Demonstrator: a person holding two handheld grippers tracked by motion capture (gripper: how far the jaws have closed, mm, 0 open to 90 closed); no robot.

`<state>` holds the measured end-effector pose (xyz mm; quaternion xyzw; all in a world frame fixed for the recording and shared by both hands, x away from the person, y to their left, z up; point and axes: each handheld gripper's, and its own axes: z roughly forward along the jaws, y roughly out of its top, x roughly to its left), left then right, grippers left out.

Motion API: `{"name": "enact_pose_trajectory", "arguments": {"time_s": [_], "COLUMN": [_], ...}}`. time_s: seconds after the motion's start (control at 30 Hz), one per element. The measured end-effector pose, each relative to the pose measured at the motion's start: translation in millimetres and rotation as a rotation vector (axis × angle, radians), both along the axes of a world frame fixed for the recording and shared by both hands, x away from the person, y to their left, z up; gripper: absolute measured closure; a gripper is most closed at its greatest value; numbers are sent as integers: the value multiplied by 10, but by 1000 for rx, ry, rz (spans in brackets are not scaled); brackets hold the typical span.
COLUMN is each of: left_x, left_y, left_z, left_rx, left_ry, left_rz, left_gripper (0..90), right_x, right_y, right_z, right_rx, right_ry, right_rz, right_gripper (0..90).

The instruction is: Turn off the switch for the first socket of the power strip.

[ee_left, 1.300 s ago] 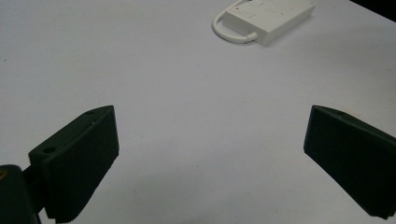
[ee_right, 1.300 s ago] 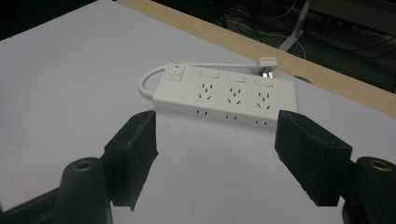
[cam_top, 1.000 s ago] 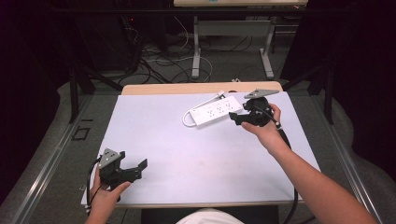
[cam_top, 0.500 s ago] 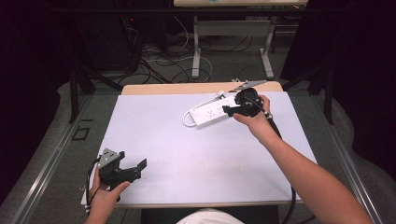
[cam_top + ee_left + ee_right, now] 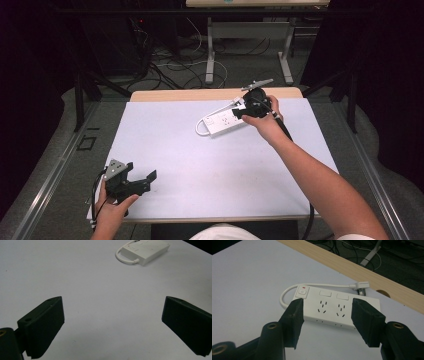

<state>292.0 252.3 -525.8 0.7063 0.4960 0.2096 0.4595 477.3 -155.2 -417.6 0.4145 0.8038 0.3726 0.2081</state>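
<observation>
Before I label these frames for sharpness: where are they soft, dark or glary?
High view: the white table cover is evenly lit, the room behind is nearly black, and the power strip looks slightly soft. Left gripper view: dim and grainy, with the tool's pads blurred up close. Right gripper view: the power strip is sharp, its sockets readable, with no glare; the near pads are soft.

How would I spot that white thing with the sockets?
Look to the far right part of the white table, near its wooden edge. The power strip lies flat there: a white bar with a short looped cord and a red-marked switch.
</observation>
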Motion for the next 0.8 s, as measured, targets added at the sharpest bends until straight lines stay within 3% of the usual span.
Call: {"name": "enact_pose_trajectory", "arguments": {"time_s": [0.3,0.8], "left_x": [7,22], "left_y": [-2,9], "left_z": [-3,-12], "left_rx": [0,3], "left_ry": [5,6], "left_rz": [-2,0], "left_gripper": [43,46], "right_x": [166,457], "right_y": [115,190], "right_z": [-24,-195], "right_rx": [-32,-12], "right_ry": [25,87], "right_rz": [-5,-63], "right_gripper": [470,620]}}
